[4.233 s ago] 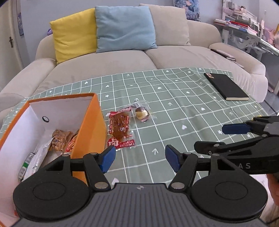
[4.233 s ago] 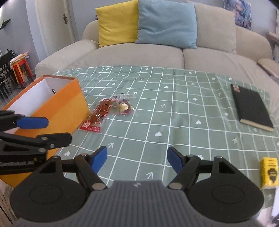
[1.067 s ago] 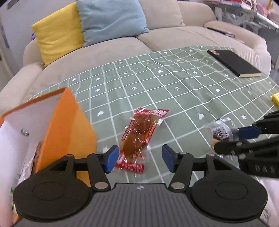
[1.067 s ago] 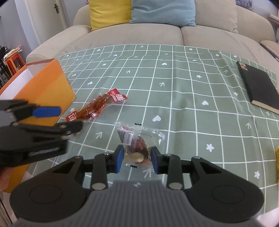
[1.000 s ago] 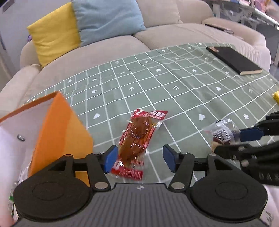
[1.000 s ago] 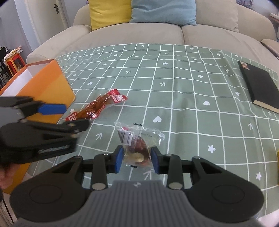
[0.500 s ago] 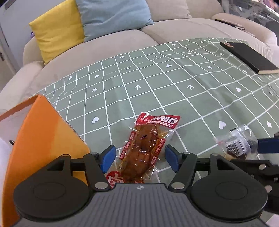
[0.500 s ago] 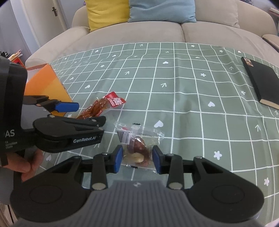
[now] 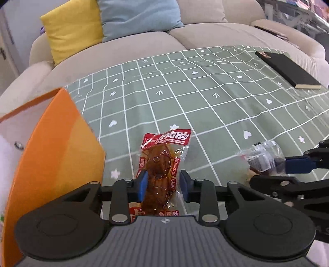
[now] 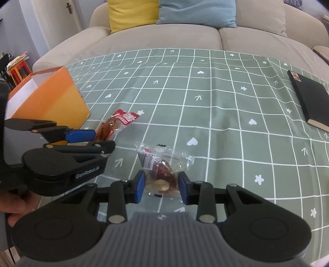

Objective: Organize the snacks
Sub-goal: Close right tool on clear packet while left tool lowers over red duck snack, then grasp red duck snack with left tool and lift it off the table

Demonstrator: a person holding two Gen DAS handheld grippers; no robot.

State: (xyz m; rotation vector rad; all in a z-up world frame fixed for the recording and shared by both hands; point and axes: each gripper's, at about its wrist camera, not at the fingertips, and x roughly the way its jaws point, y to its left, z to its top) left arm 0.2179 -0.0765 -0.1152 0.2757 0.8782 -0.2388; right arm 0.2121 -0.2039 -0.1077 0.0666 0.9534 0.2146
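A living room: a table [image 10: 226, 115] under a green grid cloth printed with hearts, arrows and stars, with a beige sofa behind it.

Nearest, the left tool [image 9: 162, 185] is clenched on the red pack [image 9: 162, 164], its blue pads pressing the pack's lower half on both sides. The pack lies lengthwise away from the camera; whether it is lifted off the cloth cannot be told. The right tool [image 10: 161, 185] grasps the clear pack [image 10: 164, 166] in the same way, pads against the brown and pale sweets inside the loose wrapper.

Both wrappers are slick film, so in my judgement a pack could slide out during a lift, the red one most of all, since its sealed top overhangs well past the pads. The two tools sit close together, and swinging both towards the box at once could knock them into each other.

To the left stands the orange box [image 10: 53, 102], just beside the red pack, its white inside showing; its near wall could catch a pack carried too low.

Readable writing: "GenRobot.AI" on the left tool's body in the right view. The red pack carries white Chinese characters on its top band and down its sides, the clear pack a barcode label.

Farther right lies a black book [image 10: 310, 100]; on the sofa, a yellow cushion [image 9: 72, 30] and a blue cushion [image 9: 137, 16].
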